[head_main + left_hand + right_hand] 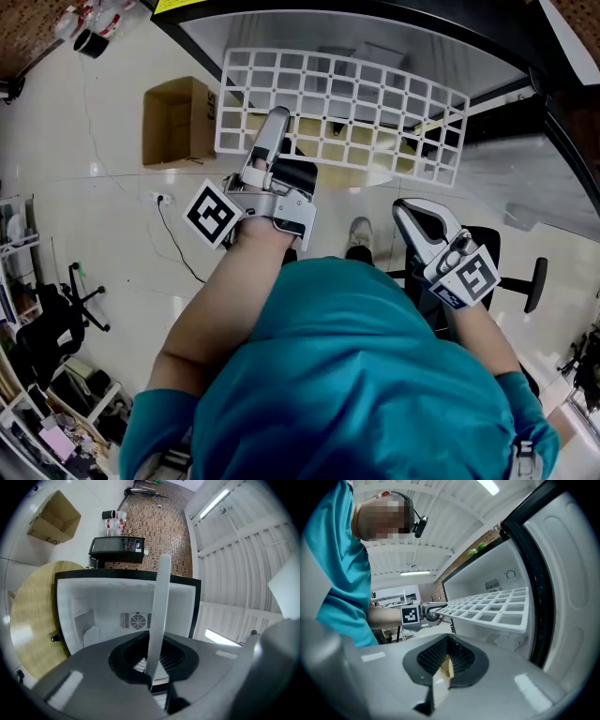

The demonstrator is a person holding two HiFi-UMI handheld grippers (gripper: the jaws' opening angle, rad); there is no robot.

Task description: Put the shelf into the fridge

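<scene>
While a person in a teal top is leaning over the open fridge [375, 37], seen from the head view, the left gripper [275, 122] is pinching the near rim of the white grid shelf [342, 112] towards its left end. It is holding the shelf out flat at the mouth of the cabinet, not yet seated inside. The right gripper [405, 210] is hanging below and apart from the shelf, and a cardboard box [178, 120] is lying open on the floor to the left. Through the left gripper view, the shelf is showing edge-on as a pale strip clamped between the jaws, pointing straight at the bare white interior and its rear fan vent [137, 620]. Through the right gripper view, that gripper's jaws are resting together with no part of the shelf between them, and the shelf is jutting level from the fridge opening. By the look of it, the shelf is a light, stiff moulded grid that is likely to lever and sag when pinched at one spot. The firm outer rim appears the safest place to grip, and a second hold further right along the near edge would probably steady it. The count is standing at one shelf, one fridge, one box and two grippers.
</scene>
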